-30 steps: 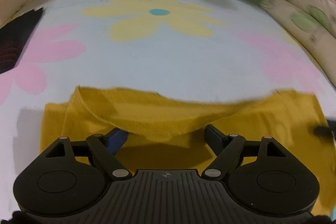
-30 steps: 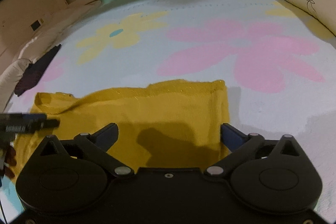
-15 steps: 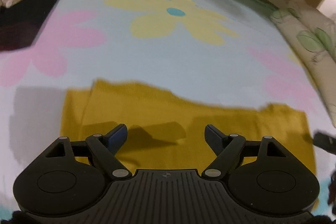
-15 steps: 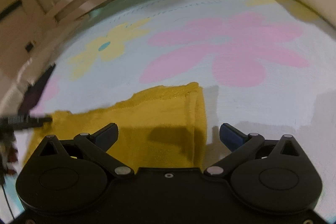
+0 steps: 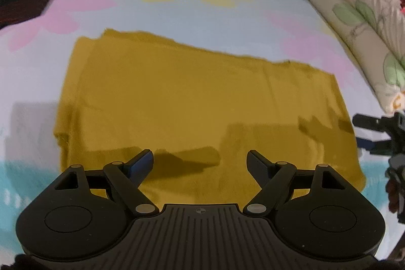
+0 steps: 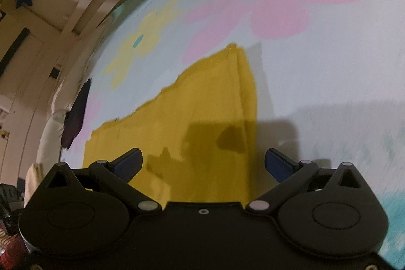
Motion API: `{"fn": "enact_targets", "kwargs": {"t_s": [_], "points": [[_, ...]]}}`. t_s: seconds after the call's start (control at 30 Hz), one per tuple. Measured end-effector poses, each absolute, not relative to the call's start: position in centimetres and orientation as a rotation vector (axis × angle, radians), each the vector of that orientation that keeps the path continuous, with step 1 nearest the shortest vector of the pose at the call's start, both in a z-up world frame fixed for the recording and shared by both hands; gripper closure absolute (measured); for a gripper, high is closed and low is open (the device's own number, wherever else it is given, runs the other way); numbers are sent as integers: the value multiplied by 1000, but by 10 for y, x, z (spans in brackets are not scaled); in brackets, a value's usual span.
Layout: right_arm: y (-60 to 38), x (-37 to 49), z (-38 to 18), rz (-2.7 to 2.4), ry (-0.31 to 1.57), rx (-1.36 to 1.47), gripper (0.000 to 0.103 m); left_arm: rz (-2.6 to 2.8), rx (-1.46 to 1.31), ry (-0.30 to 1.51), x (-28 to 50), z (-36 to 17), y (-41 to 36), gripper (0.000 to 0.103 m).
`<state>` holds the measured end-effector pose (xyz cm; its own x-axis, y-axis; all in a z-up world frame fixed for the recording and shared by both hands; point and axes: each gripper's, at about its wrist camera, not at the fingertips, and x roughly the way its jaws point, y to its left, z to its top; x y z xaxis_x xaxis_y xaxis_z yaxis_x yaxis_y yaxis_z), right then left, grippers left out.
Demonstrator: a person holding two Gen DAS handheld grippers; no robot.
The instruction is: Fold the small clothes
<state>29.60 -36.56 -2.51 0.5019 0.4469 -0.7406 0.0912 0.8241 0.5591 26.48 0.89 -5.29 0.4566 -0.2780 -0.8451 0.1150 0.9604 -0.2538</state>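
The mustard-yellow knit garment [image 5: 192, 105], earlier lifted along its far edge, now lies flat mid-frame; left gripper [image 5: 200, 161] and right gripper [image 6: 203, 161] gape empty above it.

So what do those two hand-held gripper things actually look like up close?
Both are matte black plastic. The left gripper has a ribbed body with a small round crosshair mark; the right gripper has a smooth body. Each has two round discs, silver pivot pins and blue-padded fingertips.
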Motion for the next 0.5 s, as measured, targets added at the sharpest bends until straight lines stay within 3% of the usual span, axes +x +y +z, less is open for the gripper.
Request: {"fn": "enact_targets", "kwargs": {"t_s": [0.17, 0.33, 0.5], "points": [[-367, 296, -32, 247, 1041, 601, 0, -250, -105, 1085, 264, -70, -3, 21], [-377, 302, -40, 291, 1014, 685, 0, -275, -128, 1083, 270, -77, -8, 1], [-384, 310, -50, 364, 980, 793, 0, -261, -33, 1077, 273, -80, -22, 1]]}}
